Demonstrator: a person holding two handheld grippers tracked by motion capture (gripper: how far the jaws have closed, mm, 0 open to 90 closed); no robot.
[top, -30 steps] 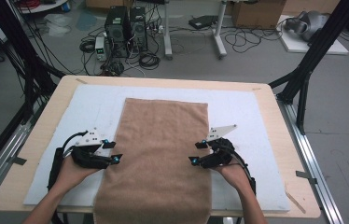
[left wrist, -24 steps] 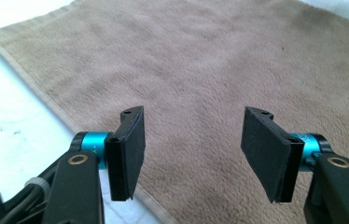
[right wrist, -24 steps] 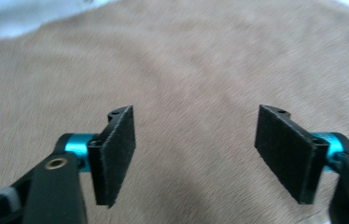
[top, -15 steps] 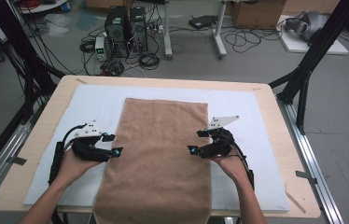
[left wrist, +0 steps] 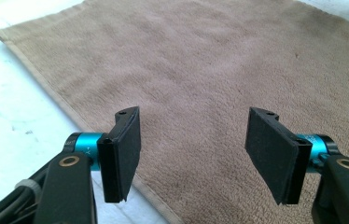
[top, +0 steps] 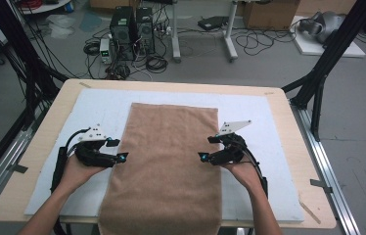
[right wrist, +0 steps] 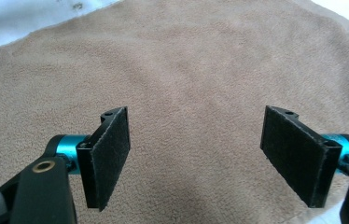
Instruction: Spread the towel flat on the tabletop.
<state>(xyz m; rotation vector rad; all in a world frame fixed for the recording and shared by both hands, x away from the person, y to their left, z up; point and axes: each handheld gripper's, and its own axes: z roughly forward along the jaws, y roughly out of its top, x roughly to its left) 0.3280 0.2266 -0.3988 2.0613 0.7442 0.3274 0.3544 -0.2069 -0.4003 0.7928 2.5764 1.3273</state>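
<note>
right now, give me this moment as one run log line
left tool: open, at towel's left edge | right tool: open, at right edge | brown towel: flat on white mat, near end overhanging table | grasp: none yet

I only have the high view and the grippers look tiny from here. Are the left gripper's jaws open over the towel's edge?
Observer: Yes, the left gripper is open, its jaws straddling the hemmed edge of the brown towel.
Operator: And the right one?
Observer: The right gripper is open too, jaws wide apart above the towel with nothing between them.
Operator: Any cloth pinched yet?
Observer: No, the towel lies flat beneath both pairs of jaws.
</note>
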